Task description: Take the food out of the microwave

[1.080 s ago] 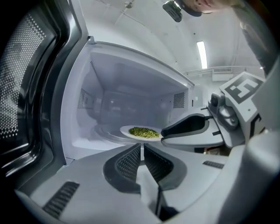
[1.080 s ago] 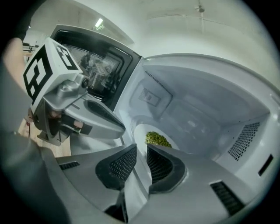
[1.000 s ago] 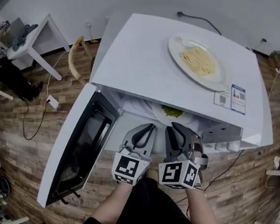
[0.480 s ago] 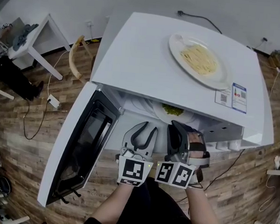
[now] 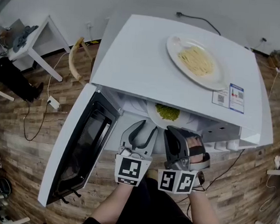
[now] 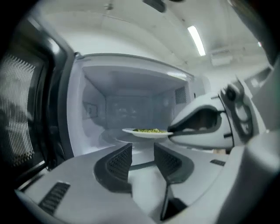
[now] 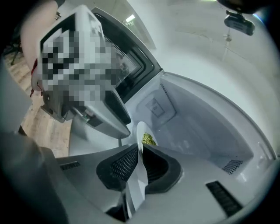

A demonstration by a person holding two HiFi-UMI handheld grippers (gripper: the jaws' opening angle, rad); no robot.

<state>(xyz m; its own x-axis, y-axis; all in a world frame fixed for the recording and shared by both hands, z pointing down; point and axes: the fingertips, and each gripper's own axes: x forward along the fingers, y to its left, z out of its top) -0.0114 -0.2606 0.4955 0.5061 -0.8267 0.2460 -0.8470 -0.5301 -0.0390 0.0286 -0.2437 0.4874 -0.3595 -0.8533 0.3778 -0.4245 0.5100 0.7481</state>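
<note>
- Inside the open microwave [image 5: 149,61], close to its mouth, the plate of green food [image 5: 168,114] lies level, with its near rim toward the person.
- Right tongs [image 7: 140,159] are clamped on that near rim, and the plate reaches straight ahead of them into the cavity.
- Left tongs [image 6: 142,154] have just been opening and stand wide and empty. The plate lies ahead and slightly to the right, beyond their tips.
- The pull-out likely runs straight back, with the right hand alone carrying the plate.
</note>
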